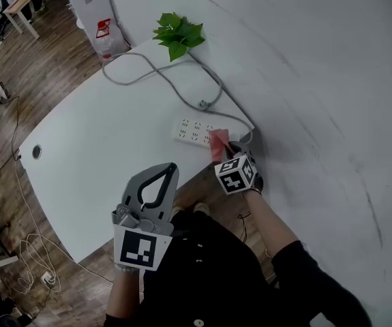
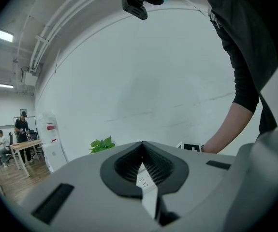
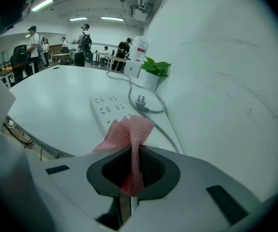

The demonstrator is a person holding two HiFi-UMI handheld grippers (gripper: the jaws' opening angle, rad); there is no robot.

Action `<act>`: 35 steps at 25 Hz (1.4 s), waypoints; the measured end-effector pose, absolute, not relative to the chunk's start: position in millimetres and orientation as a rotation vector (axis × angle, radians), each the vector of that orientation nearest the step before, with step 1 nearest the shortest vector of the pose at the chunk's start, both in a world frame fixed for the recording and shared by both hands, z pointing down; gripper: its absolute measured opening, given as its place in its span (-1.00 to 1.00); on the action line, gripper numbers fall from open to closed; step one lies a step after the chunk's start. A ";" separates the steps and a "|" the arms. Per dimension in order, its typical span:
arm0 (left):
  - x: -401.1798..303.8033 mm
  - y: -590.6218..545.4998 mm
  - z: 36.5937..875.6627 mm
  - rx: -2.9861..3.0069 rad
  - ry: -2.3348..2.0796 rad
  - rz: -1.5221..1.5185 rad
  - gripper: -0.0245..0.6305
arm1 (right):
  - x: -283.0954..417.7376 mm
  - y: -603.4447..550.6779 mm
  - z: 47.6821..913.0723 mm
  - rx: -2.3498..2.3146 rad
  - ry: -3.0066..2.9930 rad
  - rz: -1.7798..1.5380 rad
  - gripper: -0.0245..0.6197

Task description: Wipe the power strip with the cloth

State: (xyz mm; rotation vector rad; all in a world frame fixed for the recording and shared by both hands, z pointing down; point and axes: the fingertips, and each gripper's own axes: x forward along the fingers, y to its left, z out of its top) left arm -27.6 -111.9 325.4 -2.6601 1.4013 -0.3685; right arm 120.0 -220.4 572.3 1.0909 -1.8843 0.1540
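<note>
I am working over a big white surface (image 1: 93, 148). The power strip (image 1: 194, 130) lies on it, near the edge closest to me and close to the wall. It is long, white, hard and flat. I think it is light and could slide when I rub it, because nothing is holding it down. A gray cord (image 1: 148, 73) loops away across the surface toward a small green plant (image 1: 177, 34) at the back.

My left gripper (image 1: 171, 167) hangs over the near edge of the surface, near the strip but not touching it. Its jaws are pressed together with nothing in them. My right gripper (image 1: 225, 152) is at the strip's right end. Its jaws are squeezed tight on the cloth (image 1: 218, 144).

The cloth is pink, thin and floppy, like a little net. It will bend and bunch up easily. It is pinched at a fold, with a loose bit poking out past the jaws, and I think that loose bit is good for rubbing.

The head view shows both grippers and the whole strip, but there the cloth is only a small pink spot. The right gripper view shows the fold in the jaws, the little holes in the strip, and a plug (image 3: 141, 102) lying beside it. The cloth looks like it rests on the strip's end, but I cannot be sure it touches. The left gripper view shows mostly wall, with a thin bit of the strip behind the jaws.
</note>
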 end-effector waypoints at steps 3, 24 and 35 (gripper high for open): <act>-22.6 -113.3 326.1 -2.667 1.382 -0.366 -0.88 | 135.3 -217.6 573.0 1.115 -1.864 0.163 -0.76; -9.3 -114.3 322.6 -2.678 1.339 -0.369 -0.89 | 174.8 -200.8 546.9 1.214 -1.880 0.212 -0.76; -11.5 -116.7 305.6 -2.619 1.347 -0.346 -0.88 | 149.4 -197.4 465.3 1.309 -2.109 0.193 -0.76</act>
